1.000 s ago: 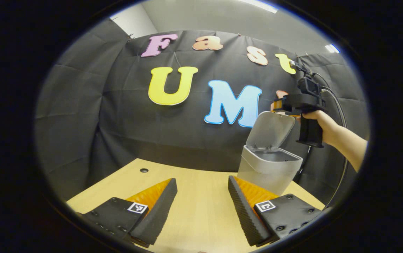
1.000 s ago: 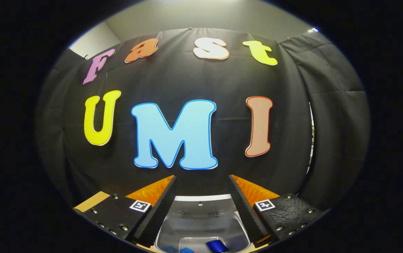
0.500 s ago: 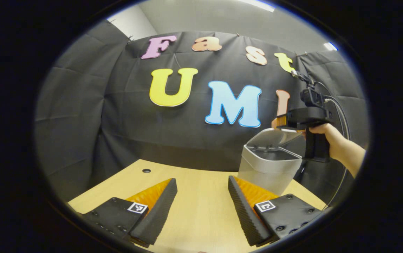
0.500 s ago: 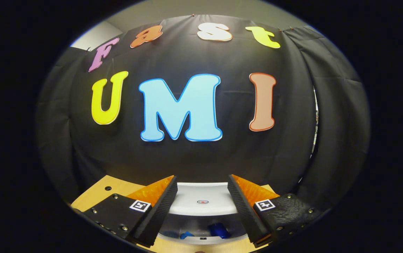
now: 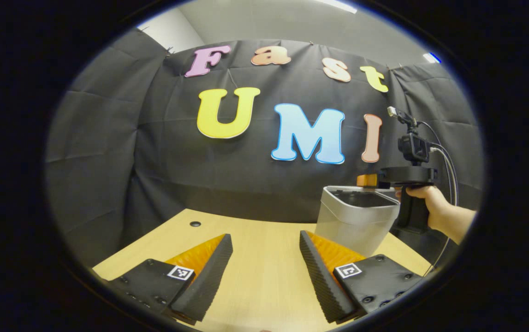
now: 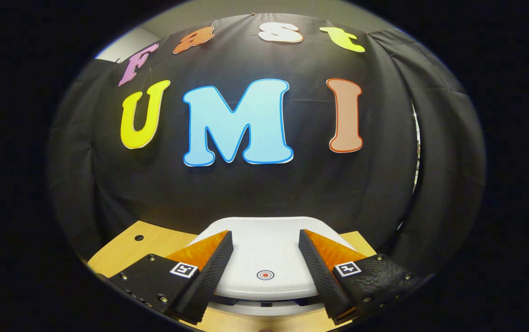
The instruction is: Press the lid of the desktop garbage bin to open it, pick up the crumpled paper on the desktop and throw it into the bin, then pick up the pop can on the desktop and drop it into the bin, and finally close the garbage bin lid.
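We see the bin (image 5: pixel 357 216) at the desk's (image 5: pixel 246 258) far right corner, its lid (image 6: pixel 264 258) down, nearly flat, lying directly under our right gripper (image 6: pixel 264 272), jaws spread, empty. The lid's long axis runs crosswise. Our left gripper (image 5: pixel 264 272), spread too, sits well apart.

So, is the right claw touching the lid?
Cannot tell. In the left gripper view the right claw sits at the lid's top, too small to judge; the right gripper view hides any contact.
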`<state>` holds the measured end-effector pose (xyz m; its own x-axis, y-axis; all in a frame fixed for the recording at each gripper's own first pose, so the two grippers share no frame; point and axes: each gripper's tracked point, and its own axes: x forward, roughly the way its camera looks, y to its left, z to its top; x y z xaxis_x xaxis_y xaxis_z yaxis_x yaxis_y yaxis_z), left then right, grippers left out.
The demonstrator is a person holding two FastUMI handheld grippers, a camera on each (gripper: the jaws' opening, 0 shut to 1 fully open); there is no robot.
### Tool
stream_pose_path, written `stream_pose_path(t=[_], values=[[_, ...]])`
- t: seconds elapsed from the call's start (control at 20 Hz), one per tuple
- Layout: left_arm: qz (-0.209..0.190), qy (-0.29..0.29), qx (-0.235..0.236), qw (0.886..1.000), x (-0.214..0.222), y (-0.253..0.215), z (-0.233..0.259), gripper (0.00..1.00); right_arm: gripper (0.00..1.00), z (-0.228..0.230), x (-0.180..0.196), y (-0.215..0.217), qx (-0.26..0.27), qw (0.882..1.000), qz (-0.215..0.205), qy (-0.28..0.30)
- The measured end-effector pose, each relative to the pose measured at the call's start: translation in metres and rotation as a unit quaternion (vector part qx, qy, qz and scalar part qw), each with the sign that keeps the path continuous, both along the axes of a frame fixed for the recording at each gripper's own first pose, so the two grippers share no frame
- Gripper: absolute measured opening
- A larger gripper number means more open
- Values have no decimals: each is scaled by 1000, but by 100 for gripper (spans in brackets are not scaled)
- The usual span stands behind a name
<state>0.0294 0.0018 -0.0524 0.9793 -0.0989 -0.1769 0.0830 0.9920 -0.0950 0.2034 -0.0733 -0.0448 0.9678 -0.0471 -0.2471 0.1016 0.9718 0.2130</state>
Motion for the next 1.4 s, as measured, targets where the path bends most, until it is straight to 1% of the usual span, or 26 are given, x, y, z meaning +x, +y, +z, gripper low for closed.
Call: stream_pose_path(t=[0.15,0.3,0.6,0.75,0.9,1.0,1.05,1.25,1.4], values=[[-3,3,0,1000,2,-1,-3,95,93,-8,-2,2,-8,1000,-1,-13],[-6,3,2,1000,2,-3,-4,95,94,-19,-3,5,-16,1000,0,-11],[-2,5,-2,1000,0,1,-5,96,94,-21,-4,5,-25,999,-14,-39],[2,8,-3,1000,1,3,-8,96,94,-21,-4,6,-28,997,-19,-67],[3,9,1,1000,1,3,-8,95,95,-27,-4,7,-39,997,-19,-65],[6,10,2,1000,2,2,-6,95,96,-29,-5,6,-28,997,-21,-72],[7,11,3,1000,3,1,-6,95,95,-26,-4,5,-29,996,-23,-85],[9,3,9,1000,-2,-7,3,96,95,-28,-3,6,-26,996,-24,-82],[20,-2,8,1000,-13,-14,7,95,95,-28,-4,6,-26,996,-25,-84]])
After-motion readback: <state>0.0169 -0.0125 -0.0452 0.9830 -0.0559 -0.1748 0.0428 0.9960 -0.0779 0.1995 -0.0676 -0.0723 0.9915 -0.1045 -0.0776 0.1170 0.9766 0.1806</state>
